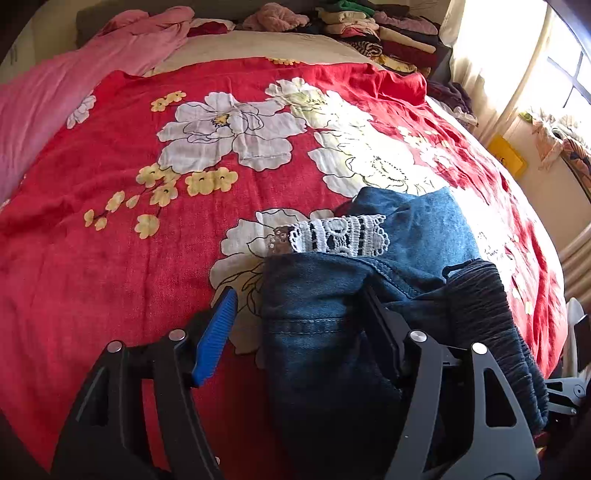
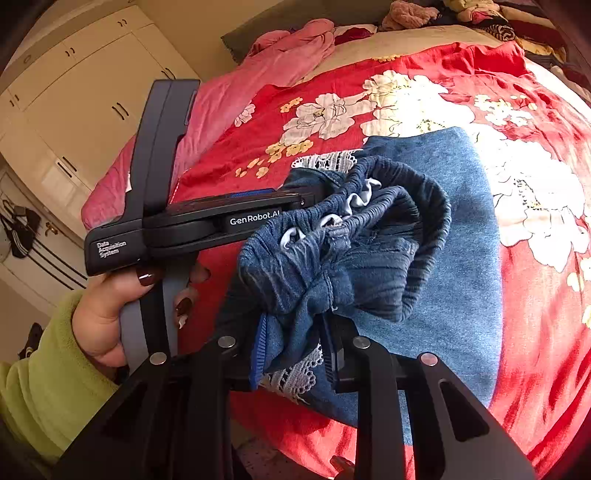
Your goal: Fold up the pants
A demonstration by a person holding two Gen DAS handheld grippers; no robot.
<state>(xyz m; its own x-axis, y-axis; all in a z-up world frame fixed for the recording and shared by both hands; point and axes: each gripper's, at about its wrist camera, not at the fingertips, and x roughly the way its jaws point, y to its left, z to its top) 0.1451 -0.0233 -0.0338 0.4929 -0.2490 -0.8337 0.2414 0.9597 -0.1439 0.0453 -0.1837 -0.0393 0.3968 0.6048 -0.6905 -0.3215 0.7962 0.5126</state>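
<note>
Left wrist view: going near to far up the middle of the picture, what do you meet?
Denim pants between the left gripper's jaws → white lace trim → red floral bedspread → beige sheet → pile of folded clothes at the far edge.

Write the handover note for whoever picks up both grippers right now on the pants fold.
Right gripper: shut on the pants, bunched denim and lace trim between its pads.
Left gripper: jaws apart around a denim fold, blue pad clear of the cloth, so no grip.
Pants lie crumpled at the near edge of the red floral bedspread, elastic waistband gathered on top.
Done: one grasp. Left: second grasp, spread flat, fold.
</note>
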